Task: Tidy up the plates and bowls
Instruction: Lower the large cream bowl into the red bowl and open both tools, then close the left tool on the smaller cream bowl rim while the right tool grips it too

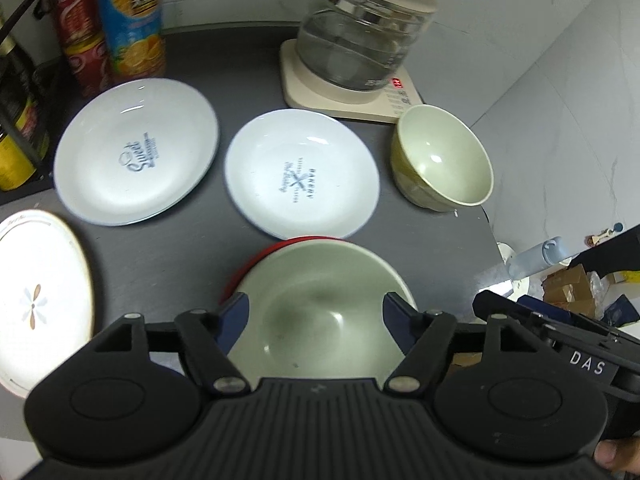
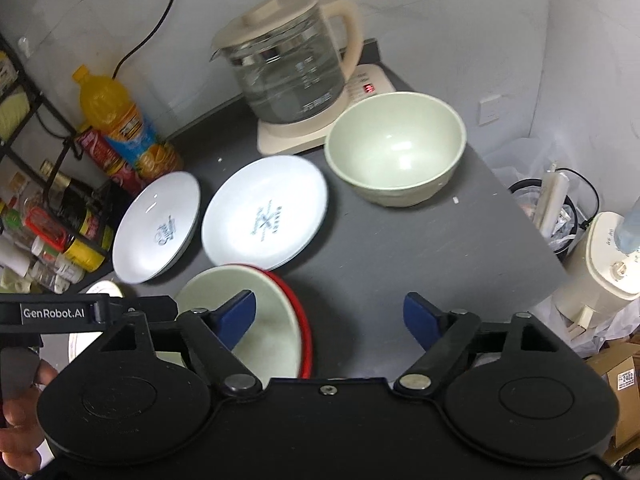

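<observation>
A red bowl (image 1: 320, 280) with a pale green inside sits at the near edge of the dark table (image 1: 160, 248). My left gripper (image 1: 316, 316) hangs open over it, one blue pad on each side of the hollow. Beyond lie two white printed plates, a "Sweet" plate (image 1: 136, 152) and a "Bakery" plate (image 1: 300, 174), with a pale green bowl (image 1: 440, 156) to their right. My right gripper (image 2: 330, 316) is open and empty; its left pad overlaps the red bowl (image 2: 280, 320). The green bowl (image 2: 396, 152) and both plates (image 2: 160, 228) (image 2: 264, 212) stand farther off.
A flower-patterned plate (image 1: 40, 296) lies at the near left. A glass kettle (image 1: 360, 32) on a cream base stands at the back. Juice bottle (image 1: 132, 16) and red cans (image 1: 80, 32) fill the back left. The table's right edge (image 2: 520, 220) drops to floor clutter.
</observation>
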`<move>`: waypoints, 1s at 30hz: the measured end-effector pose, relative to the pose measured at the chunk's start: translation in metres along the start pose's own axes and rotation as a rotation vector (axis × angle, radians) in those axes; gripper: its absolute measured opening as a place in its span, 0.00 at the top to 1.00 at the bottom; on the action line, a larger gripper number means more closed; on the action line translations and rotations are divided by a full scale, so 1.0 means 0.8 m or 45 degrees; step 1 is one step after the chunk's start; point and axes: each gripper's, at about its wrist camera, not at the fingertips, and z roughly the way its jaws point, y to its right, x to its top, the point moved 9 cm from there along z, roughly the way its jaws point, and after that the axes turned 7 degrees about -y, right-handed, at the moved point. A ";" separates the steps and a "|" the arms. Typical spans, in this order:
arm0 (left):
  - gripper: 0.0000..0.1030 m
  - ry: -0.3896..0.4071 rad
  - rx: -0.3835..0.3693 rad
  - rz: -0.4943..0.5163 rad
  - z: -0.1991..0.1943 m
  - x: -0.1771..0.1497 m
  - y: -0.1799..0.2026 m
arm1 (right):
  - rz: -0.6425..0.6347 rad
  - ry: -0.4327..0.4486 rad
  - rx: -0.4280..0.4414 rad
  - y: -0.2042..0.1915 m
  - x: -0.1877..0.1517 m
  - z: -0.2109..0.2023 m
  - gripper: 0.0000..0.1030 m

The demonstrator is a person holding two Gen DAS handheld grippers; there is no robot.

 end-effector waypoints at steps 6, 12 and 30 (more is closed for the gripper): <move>0.30 -0.002 0.000 0.015 0.009 0.008 0.030 | 0.029 0.023 -0.002 0.029 0.010 -0.004 0.19; 0.30 0.014 0.005 0.005 0.019 0.018 0.056 | 0.043 0.039 0.007 0.054 0.023 -0.006 0.18; 0.33 0.123 -0.024 -0.077 0.056 0.087 0.123 | 0.096 0.056 0.081 0.124 0.084 0.025 0.34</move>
